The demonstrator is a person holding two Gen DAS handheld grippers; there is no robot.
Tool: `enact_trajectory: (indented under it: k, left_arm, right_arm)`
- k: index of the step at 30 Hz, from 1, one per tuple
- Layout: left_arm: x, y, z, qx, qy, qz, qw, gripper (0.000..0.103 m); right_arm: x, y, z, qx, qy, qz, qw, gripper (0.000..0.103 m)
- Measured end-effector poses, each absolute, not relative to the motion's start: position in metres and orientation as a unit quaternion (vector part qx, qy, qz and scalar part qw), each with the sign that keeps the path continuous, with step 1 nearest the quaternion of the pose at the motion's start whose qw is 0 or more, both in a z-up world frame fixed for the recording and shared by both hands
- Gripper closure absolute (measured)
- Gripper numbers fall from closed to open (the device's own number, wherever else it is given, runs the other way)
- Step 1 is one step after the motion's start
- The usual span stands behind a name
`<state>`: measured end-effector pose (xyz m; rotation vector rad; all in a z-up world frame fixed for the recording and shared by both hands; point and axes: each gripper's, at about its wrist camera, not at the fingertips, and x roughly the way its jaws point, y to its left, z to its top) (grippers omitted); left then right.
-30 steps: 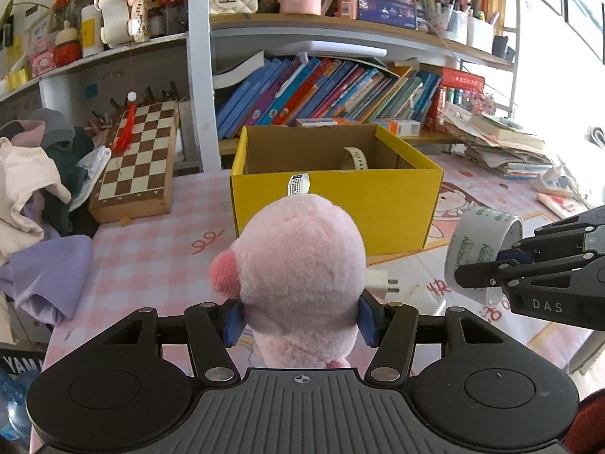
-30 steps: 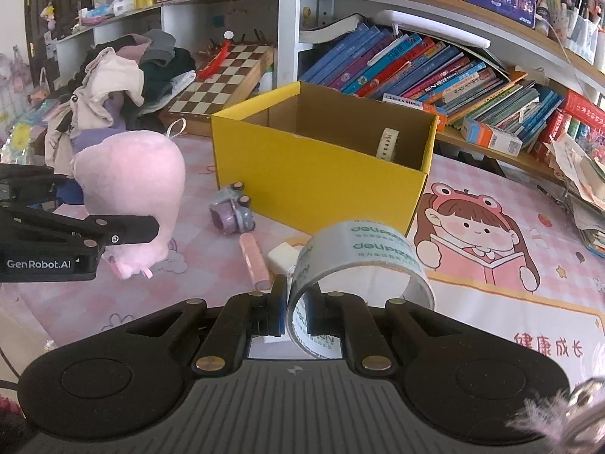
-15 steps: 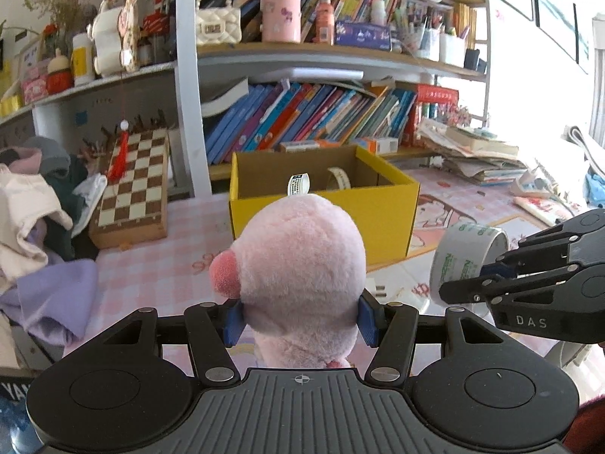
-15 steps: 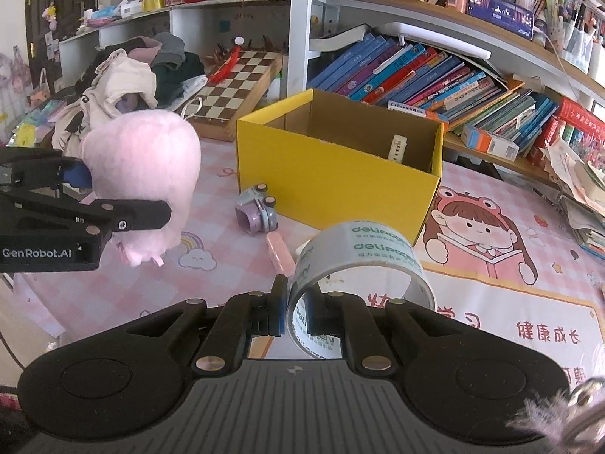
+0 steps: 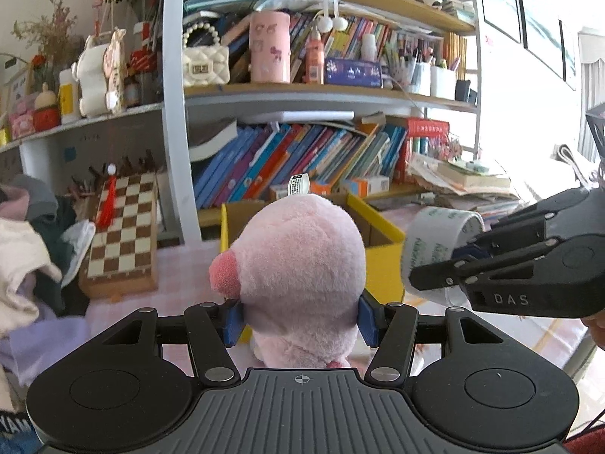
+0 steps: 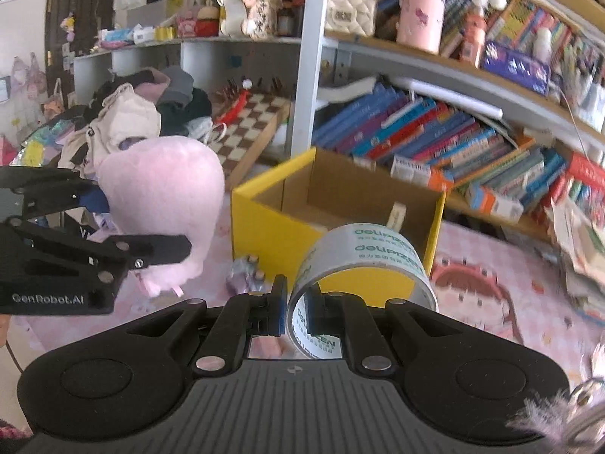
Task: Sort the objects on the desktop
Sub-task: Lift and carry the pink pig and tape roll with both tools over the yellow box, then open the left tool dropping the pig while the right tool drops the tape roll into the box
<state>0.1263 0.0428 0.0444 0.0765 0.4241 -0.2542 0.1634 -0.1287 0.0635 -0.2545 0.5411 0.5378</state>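
My left gripper (image 5: pixel 300 319) is shut on a pink plush toy (image 5: pixel 302 276) and holds it up in the air in front of the open yellow cardboard box (image 5: pixel 382 242). My right gripper (image 6: pixel 293 308) is shut on the wall of a roll of clear tape (image 6: pixel 363 261) with green print, also lifted, to the right of the plush. The box (image 6: pixel 272 227) holds a small white roll against its back wall. The plush (image 6: pixel 162 208) and left gripper (image 6: pixel 94 249) show at the left of the right wrist view; the tape (image 5: pixel 435 249) and right gripper (image 5: pixel 446 265) at the right of the left wrist view.
A small purple toy (image 6: pixel 245 280) lies on the pink tablecloth before the box. A chessboard (image 5: pixel 124 234) leans at the back left beside a pile of clothes (image 5: pixel 26 249). Bookshelves (image 5: pixel 302 166) stand behind the box. Papers (image 6: pixel 582 242) are stacked at the right.
Both grippers have risen with their loads, so the box and table sit lower in view and more of the shelves shows. Both holds are unchanged.
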Motion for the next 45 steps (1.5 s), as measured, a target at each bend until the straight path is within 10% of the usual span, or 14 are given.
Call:
enact_trajectory:
  k: [18,45]
  left_arm:
    - [0.228,0.024,0.075,0.062,0.181,-0.088,0.978,0.047]
    - [0.387,0.005,0.017,0.071,0.321,-0.088,0.940,0.047]
  right_arm:
    - [0.300,-0.124,0.100,-0.169,0.216,0.317,0.908,0.094]
    - [0.410,-0.096,0.007,-0.227,0.394,0.396,0.798,0.093]
